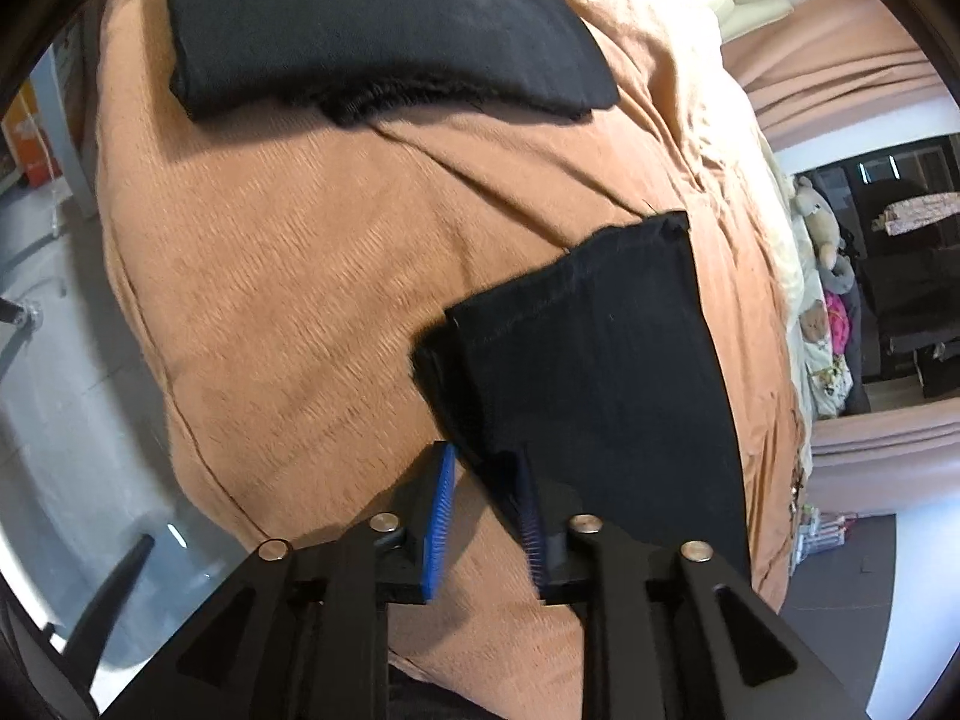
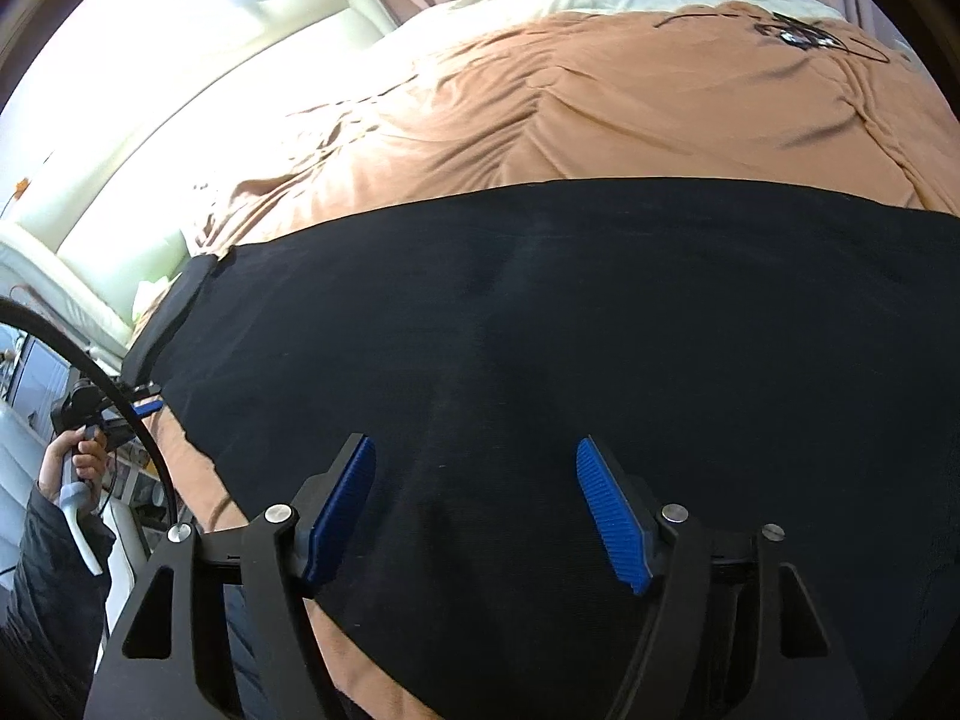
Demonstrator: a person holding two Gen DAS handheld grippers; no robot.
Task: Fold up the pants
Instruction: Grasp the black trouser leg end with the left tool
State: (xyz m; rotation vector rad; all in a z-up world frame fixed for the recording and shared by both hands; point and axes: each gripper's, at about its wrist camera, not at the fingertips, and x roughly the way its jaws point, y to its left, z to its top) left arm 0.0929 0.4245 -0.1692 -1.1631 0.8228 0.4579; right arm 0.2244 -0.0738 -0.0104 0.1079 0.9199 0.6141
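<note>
While both grippers, left [image 1: 480, 516] and right [image 2: 477, 510], gape, the pants [image 2: 540, 330] hem lies loose on open blanket [image 1: 270, 270].

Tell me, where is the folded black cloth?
In the left wrist view, the folded black cloth lies at the top, on the brown blanket, apart from the pants.

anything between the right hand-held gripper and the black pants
Nothing visible. The right hand-held gripper hangs open directly over the black fabric pants spread on the orange-brown bedspread, with no object between.
</note>
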